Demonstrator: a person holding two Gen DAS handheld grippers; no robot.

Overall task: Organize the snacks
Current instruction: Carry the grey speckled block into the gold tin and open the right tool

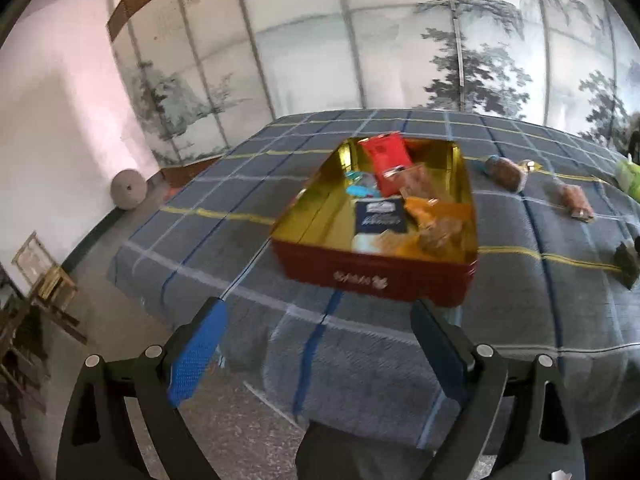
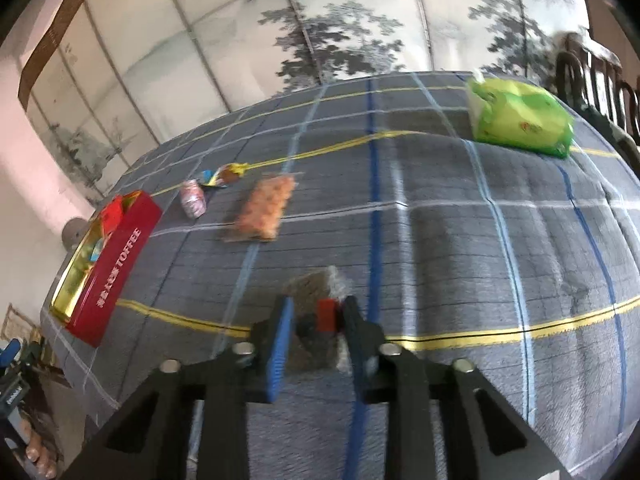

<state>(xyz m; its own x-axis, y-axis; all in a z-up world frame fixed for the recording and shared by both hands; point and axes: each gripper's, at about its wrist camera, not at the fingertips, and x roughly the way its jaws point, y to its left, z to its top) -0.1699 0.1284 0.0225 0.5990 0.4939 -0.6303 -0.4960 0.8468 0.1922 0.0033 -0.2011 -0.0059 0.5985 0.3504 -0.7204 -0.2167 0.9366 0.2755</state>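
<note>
The red tin (image 1: pixel 376 276) sits on the checked cloth (image 1: pixel 240 184), lid off, with several wrapped snacks inside, among them a red packet (image 1: pixel 386 156) and a dark blue packet (image 1: pixel 380 216). The left gripper (image 1: pixel 316 312) hangs just short of the tin's near wall, jaws spread wide and empty. The right gripper (image 2: pixel 318 316) is well to the right of the tin, closed on a clear-wrapped brown snack (image 2: pixel 316 288). An orange snack bar (image 2: pixel 264 208) and a pink sweet (image 2: pixel 193 198) lie between them. A green bag (image 2: pixel 520 120) lies farthest from the tin.
</note>
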